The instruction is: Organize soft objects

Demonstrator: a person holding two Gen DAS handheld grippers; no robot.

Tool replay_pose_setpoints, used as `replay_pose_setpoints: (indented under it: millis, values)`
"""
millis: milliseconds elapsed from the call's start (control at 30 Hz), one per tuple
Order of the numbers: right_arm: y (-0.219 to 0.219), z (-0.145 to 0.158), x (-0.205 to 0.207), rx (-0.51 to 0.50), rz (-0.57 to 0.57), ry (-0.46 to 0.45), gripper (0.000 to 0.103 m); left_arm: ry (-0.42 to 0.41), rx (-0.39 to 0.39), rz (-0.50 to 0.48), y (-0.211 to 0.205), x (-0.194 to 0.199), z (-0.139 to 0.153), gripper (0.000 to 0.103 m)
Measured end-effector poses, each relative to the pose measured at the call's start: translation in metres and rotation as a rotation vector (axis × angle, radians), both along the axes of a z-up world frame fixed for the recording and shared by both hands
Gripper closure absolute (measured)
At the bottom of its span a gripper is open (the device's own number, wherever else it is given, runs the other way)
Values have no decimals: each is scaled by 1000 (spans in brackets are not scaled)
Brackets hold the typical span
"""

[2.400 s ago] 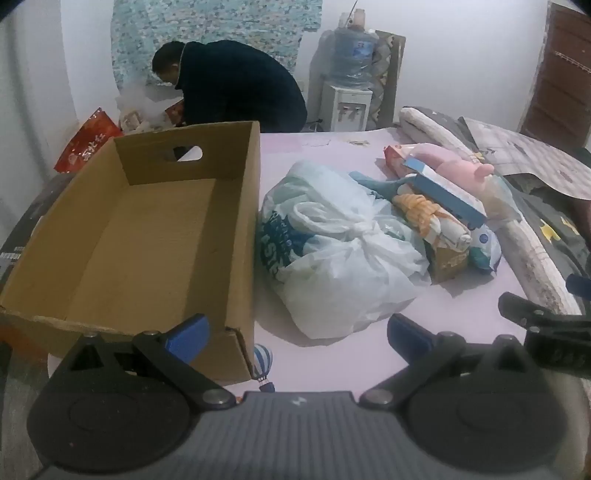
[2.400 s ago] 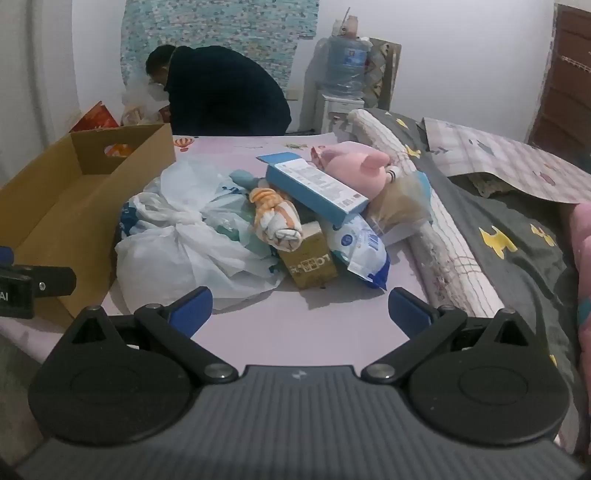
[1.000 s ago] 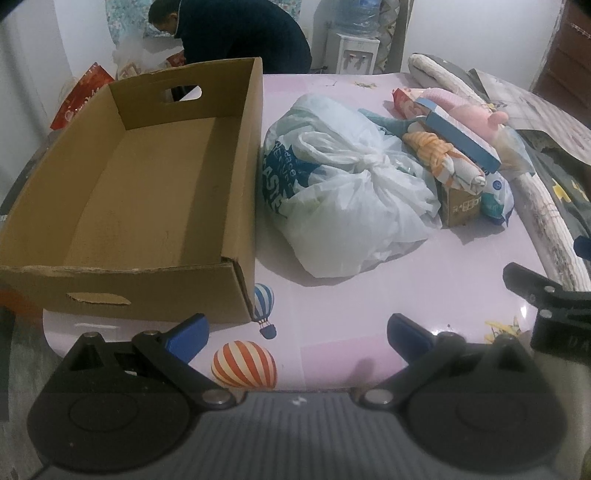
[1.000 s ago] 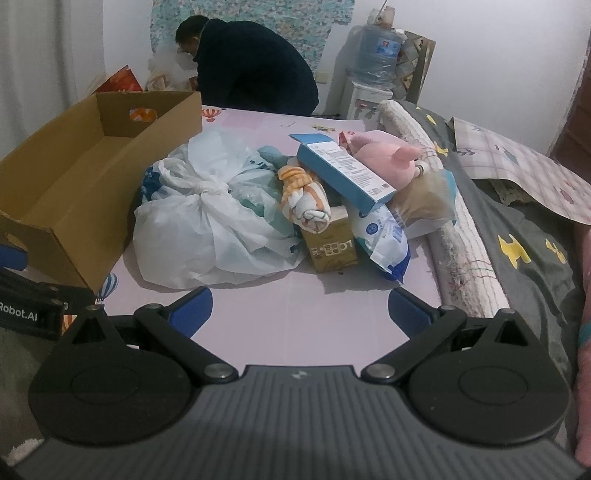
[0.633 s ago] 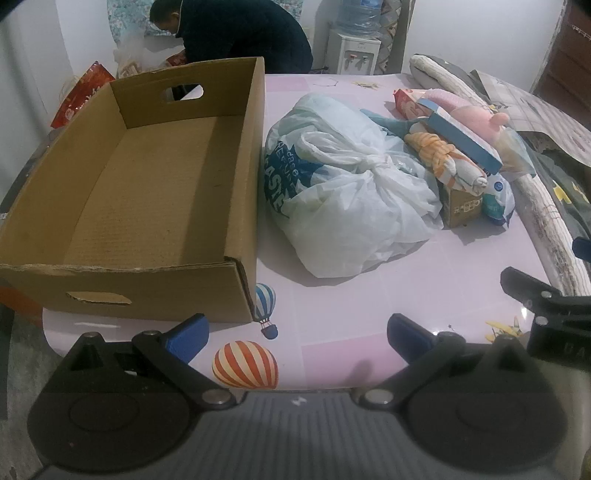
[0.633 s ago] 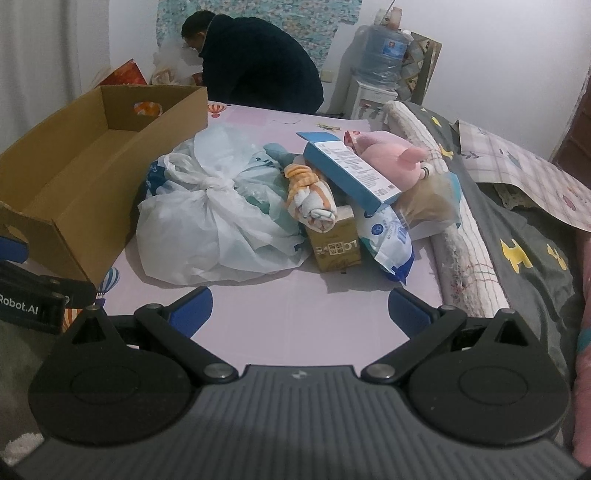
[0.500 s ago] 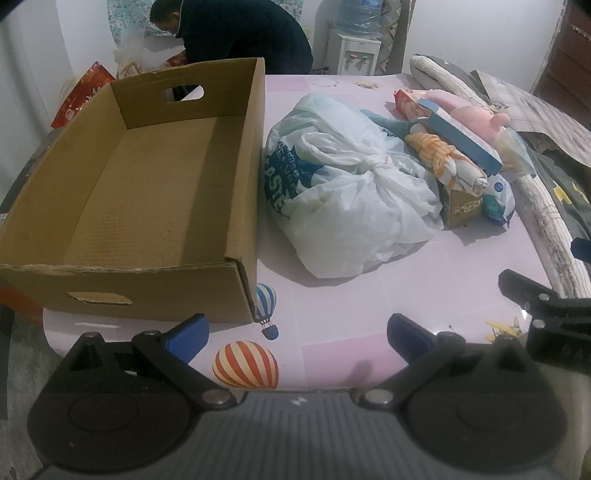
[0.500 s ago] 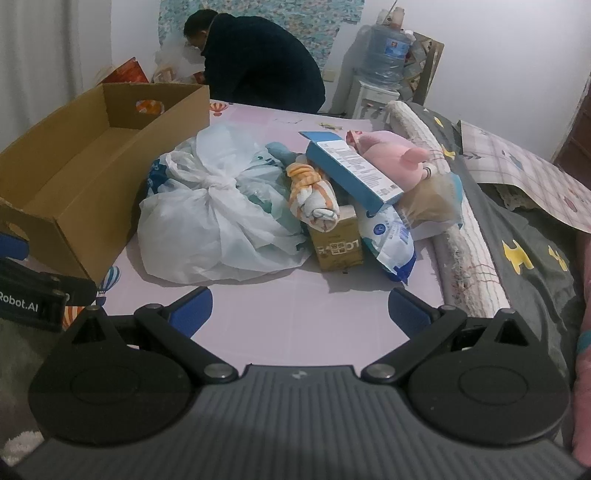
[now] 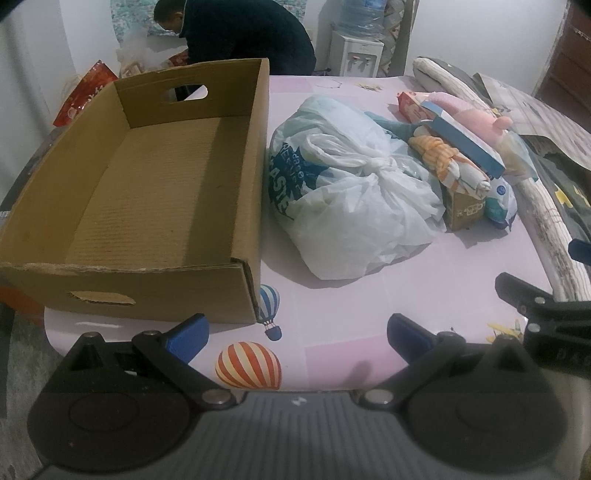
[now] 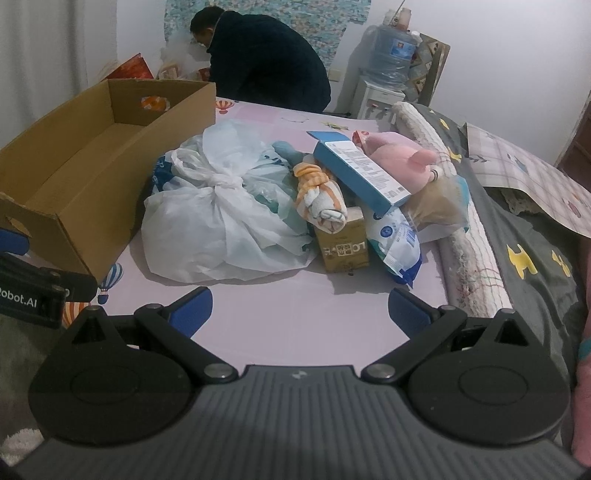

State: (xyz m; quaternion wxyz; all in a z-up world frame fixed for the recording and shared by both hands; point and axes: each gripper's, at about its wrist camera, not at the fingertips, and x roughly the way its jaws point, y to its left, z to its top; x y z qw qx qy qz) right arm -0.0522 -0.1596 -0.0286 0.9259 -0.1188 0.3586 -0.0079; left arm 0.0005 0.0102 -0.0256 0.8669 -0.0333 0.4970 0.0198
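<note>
The empty cardboard box (image 9: 155, 192) sits far left on the table, with the knotted white plastic bag (image 9: 351, 199) just beside it and the pink plush toy (image 10: 399, 158) in the pile further right. Both the left gripper (image 9: 295, 334) and right gripper (image 10: 301, 306) hover wide open and empty at the near edge, so this looks like the approach step; the next move likely calls for closing on the bag's knot.

This is a lived-in room of a home, most likely a bedroom. A bed (image 10: 535, 236) runs along the right side, covered with a dark grey blanket printed with yellow shapes, a checked sheet and a rolled cream quilt (image 10: 461, 206). Against the far wall stands a water dispenser (image 10: 384, 85) with a large blue bottle on top, beside a patterned cloth hanging on the wall (image 10: 266, 14). A person in dark clothes (image 10: 266, 62) bends over bags at the far side. The counter (image 9: 332, 306) wears a pink covering printed with hot-air balloons, a household touch.
</note>
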Motion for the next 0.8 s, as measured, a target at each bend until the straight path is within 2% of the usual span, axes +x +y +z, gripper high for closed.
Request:
replay_pose_setpoints:
  millis: [800]
  values:
    - [2, -3, 1, 2, 2, 5, 1, 2, -4, 6, 2, -2, -2, 0]
